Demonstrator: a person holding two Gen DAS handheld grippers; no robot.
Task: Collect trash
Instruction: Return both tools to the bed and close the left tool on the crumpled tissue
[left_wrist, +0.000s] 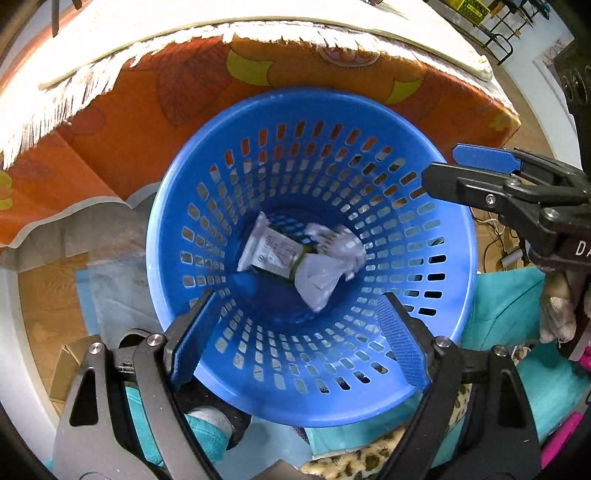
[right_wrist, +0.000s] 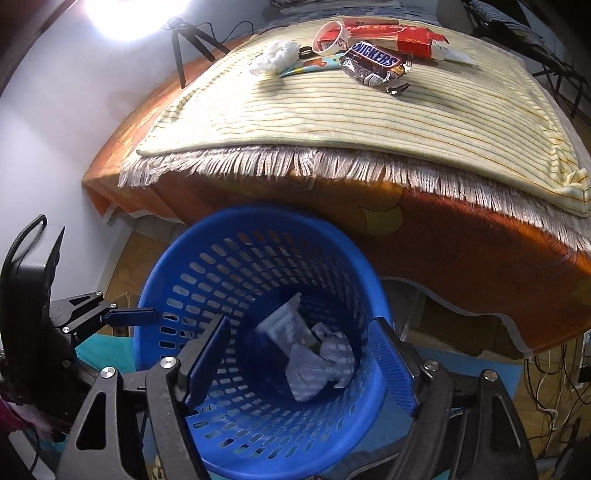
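Observation:
A blue perforated basket (left_wrist: 424, 332) (right_wrist: 173, 280) stands on the floor below the table's edge. At its bottom lie a printed white wrapper (left_wrist: 271, 251) (right_wrist: 282, 325) and crumpled pale paper (left_wrist: 325, 273) (right_wrist: 317, 365). My left gripper (left_wrist: 297, 299) hangs open over the basket's mouth, nothing between its fingers. My right gripper (right_wrist: 301, 323) is open above the same basket, also empty; it shows at the right of the left wrist view (left_wrist: 443, 166). On the table lie a Snickers wrapper (right_wrist: 376, 64), a crumpled white tissue (right_wrist: 275, 55) and a colourful wrapper (right_wrist: 314, 66).
The table carries a striped fringed mat (right_wrist: 332, 110) over an orange cloth (right_wrist: 461, 240). A red carton (right_wrist: 391, 37) and a white ring (right_wrist: 330, 37) sit at its far side. Teal fabric (left_wrist: 506, 302) and cables (right_wrist: 550, 387) lie on the floor around the basket.

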